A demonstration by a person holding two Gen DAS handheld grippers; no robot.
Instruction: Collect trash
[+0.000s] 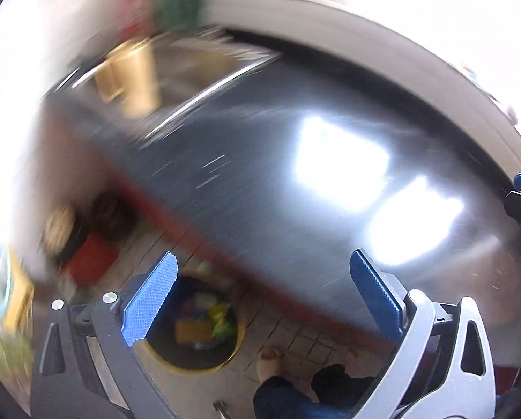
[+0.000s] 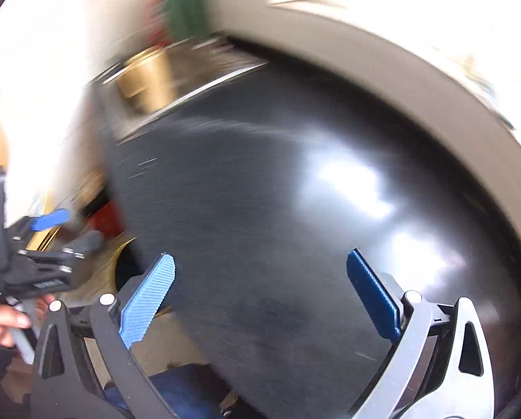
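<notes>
Below and just behind the left gripper's near finger, a yellow-rimmed bin of colourful trash on the tiled floor, both blue fingers spread wide and empty, right gripper likewise spread with nothing between, over a dark glossy table, all motion-blurred.

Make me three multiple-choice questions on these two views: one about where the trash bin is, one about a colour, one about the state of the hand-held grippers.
1. Where is the trash bin?
A. On the dark table
B. On the floor beside the dark table
C. On a chair

2. What colour are the pads?
A. Blue
B. Red
C. White

3. How do the left hand-held gripper and right hand-held gripper stand?
A. Both shut on trash
B. One shut
C. Both open, empty

Answers: B, the bin sits on tiles below the table edge; A, blue pads in both views; C, wide gaps hold nothing.
</notes>
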